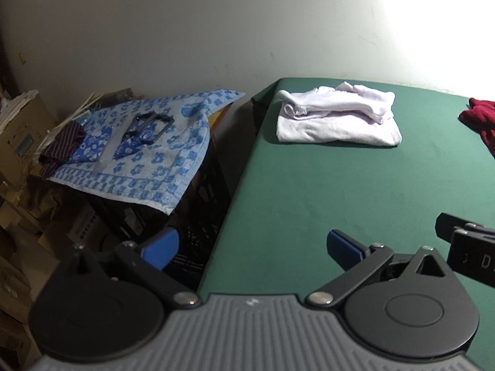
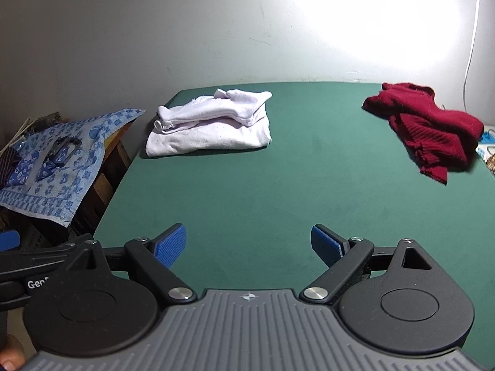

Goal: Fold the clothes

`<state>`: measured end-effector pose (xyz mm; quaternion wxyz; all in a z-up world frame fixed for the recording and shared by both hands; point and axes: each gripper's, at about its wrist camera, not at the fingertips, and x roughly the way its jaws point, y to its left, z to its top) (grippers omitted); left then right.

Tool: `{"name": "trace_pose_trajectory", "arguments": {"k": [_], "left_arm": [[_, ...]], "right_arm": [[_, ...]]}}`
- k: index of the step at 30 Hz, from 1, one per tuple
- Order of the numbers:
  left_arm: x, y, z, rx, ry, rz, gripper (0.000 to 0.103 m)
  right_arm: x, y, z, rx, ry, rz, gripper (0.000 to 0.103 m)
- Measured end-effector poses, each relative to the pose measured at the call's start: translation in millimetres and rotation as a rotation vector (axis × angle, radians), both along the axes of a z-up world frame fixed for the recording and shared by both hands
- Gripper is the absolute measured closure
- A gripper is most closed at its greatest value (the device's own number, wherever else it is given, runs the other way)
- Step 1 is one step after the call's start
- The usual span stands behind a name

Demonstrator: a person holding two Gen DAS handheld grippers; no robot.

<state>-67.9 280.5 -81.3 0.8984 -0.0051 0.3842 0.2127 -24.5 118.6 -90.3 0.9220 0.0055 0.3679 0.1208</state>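
Observation:
A folded white garment [image 1: 337, 117] [image 2: 210, 123] lies at the far left of the green table [image 1: 324, 191] [image 2: 278, 185]. A crumpled dark red sweater [image 2: 427, 130] [image 1: 479, 117] sits unfolded at the far right. My left gripper [image 1: 252, 245] hovers open over the table's near left edge, with nothing between its blue pads. My right gripper [image 2: 249, 247] is open above the near middle of the table, also empty. Part of the right gripper's black body [image 1: 467, 247] shows at the right edge of the left wrist view.
Left of the table, a blue flowered cloth [image 1: 145, 145] [image 2: 58, 154] covers a black crate [image 1: 173, 216], with a dark buckle-like object [image 1: 148, 125] on it. Cardboard boxes [image 1: 21, 142] pile at the far left. A white wall stands behind; a white cable [image 2: 471, 37] hangs at right.

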Motion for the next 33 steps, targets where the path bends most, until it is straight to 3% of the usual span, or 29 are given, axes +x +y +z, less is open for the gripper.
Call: {"name": "trace_pose_trajectory", "arguments": {"k": [11,33], "left_arm": [[5.7,10.5,-8.4,-0.025,0.033,-0.045,0.0],[8.9,23.3,-0.6,-0.039,0.0,-0.111,0.0]], "right_arm": [[-2.7,14.6,-4.3,-0.024,0.004,-0.049,0.013],[-5.2,29.3,9.5,-0.008,-0.04,-0.077,0.013]]}}
